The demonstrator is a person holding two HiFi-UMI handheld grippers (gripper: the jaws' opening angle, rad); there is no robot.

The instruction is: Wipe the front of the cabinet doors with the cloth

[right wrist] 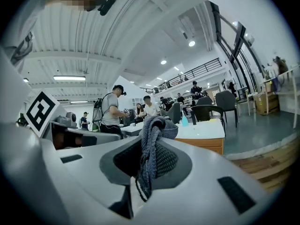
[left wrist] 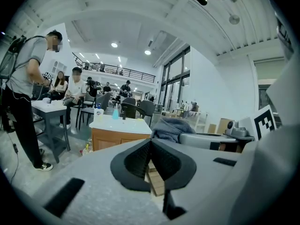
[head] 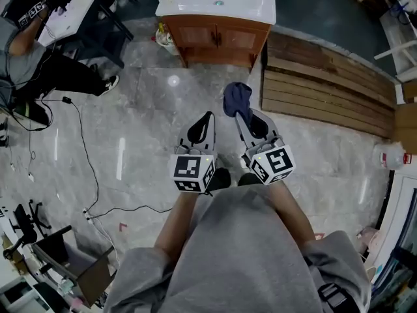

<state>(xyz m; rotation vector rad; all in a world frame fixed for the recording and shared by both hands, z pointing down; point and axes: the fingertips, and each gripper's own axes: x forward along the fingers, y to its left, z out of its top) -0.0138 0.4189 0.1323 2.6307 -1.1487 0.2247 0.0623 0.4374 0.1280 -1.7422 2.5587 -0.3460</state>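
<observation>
Clamping: right claw (right wrist: 150,149) is pinching cloth (right wrist: 158,128) by a fold; left claw (left wrist: 151,143) is resting closed, empty.
Cloth: probably soft, light.

Head view, top centre: the white counter (head: 257,8) of the cabinet (head: 217,26) is cut off by the top edge. The doors (head: 238,40) are steeply foreshortened, and detail on them is too small to read. Small items (head: 219,3) on the counter cannot be identified. Upper left: a seated person (head: 45,57) is cropped by the frame edges.

The cloth (head: 237,98) covers the tips of my right gripper (head: 244,116).

Right gripper view: the pinched part of the cloth is buried between the jaws. The cloth and the gripper body hide the left of the cabinet front.

Left gripper view: the body of my left gripper (left wrist: 151,146) hides the lower cabinet.
</observation>
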